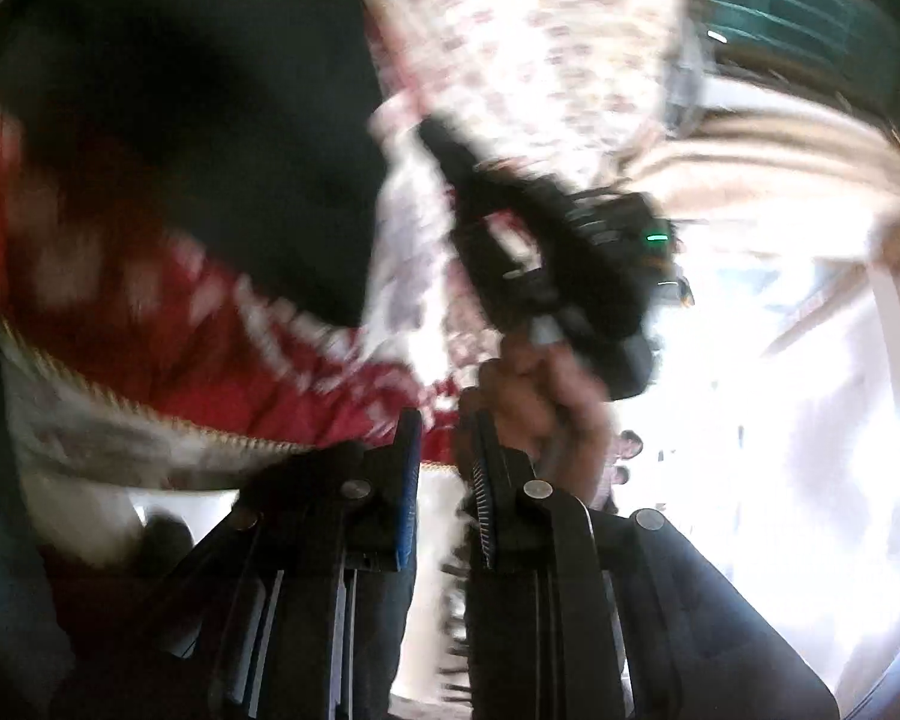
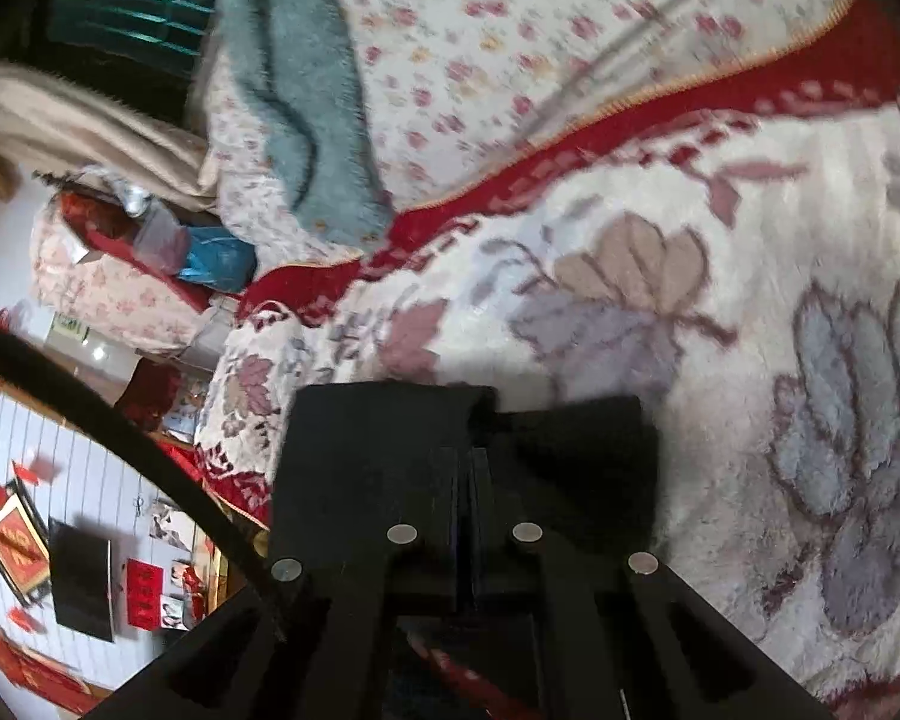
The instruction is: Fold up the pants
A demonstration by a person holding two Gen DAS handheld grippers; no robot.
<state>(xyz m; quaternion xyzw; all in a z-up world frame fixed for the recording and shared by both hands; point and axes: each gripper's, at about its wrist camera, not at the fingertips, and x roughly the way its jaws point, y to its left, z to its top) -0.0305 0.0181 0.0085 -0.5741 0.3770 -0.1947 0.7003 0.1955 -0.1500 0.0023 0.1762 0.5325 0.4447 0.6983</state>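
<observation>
Leftmost: black two-finger left claw (image 1: 444,420), parted by a narrow gap with light showing through, gripping nothing discernible; heavily blurred. Behind its tips, the cream plush blanket with grey-mauve leaves and a red border (image 1: 210,354). Further right: black right claw (image 2: 468,456), clenched on the black fabric pants (image 2: 390,420), cloth draped over both fingertips, just above that blanket (image 2: 630,300). Beyond the blanket's red border, a grey-blue fuzzy cloth (image 2: 306,90) on a pink-flowered white sheet (image 2: 510,30).
</observation>
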